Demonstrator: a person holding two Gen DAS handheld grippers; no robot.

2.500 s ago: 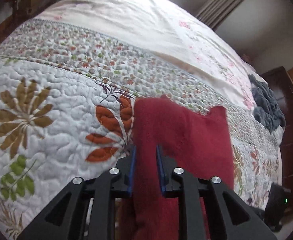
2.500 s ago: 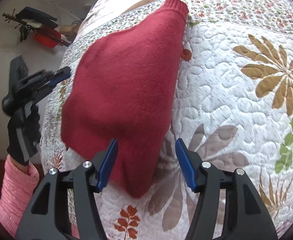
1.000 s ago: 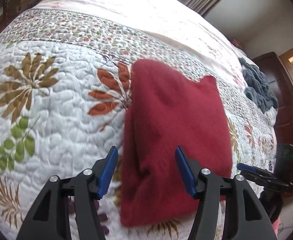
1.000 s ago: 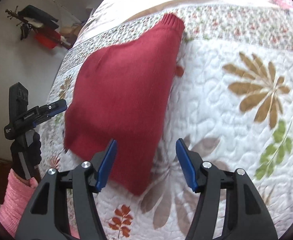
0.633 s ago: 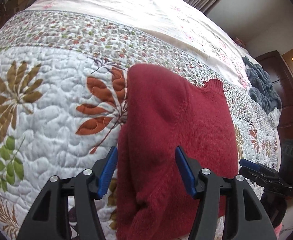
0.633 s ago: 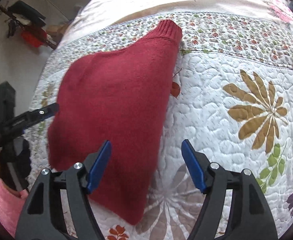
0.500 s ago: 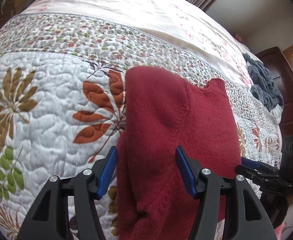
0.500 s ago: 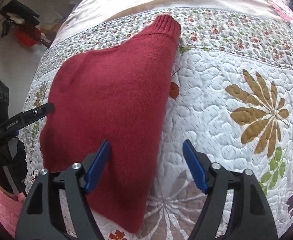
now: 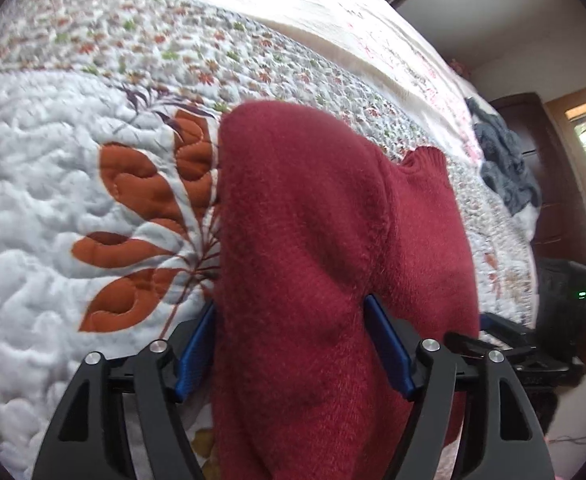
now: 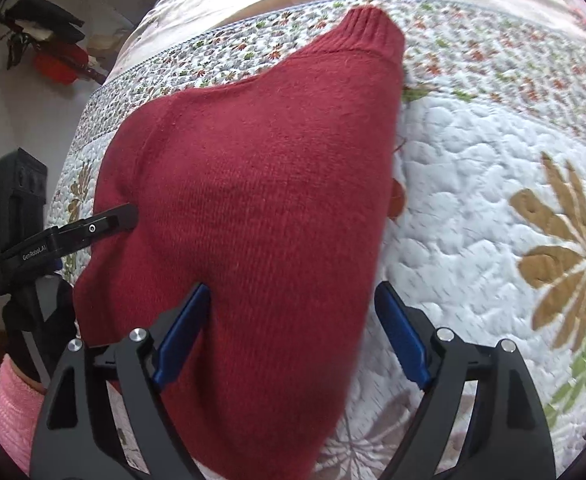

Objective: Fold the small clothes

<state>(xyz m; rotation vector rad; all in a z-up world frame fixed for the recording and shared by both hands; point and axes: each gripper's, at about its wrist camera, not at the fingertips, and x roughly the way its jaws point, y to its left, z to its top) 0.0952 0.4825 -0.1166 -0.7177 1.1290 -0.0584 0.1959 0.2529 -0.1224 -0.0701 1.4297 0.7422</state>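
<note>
A red knitted sweater (image 9: 317, 248) lies folded on the quilted bedspread (image 9: 53, 208), its ribbed cuff (image 10: 367, 30) pointing away in the right wrist view. My left gripper (image 9: 293, 344) is open and low, its blue pads (image 9: 195, 354) on either side of the sweater's near end. My right gripper (image 10: 293, 338) is open too, one blue pad (image 10: 403, 340) off the sweater's right edge and the other over the knit. In the right wrist view the left gripper (image 10: 73, 236) reaches the sweater's left edge, held by a gloved hand (image 10: 33, 328) with a pink sleeve (image 10: 13, 404).
A grey-blue cloth (image 9: 505, 168) lies at the bed's far right by dark wooden furniture (image 9: 553, 200). A black device with a green light (image 9: 573, 292) stands past the bed edge. Red and black items (image 10: 57, 62) sit beyond the bed's left side.
The left gripper, earlier shut on the sweater, let go and opened. Both grippers have since come closer and lower, so the sweater's near end now sits between their open fingers.
</note>
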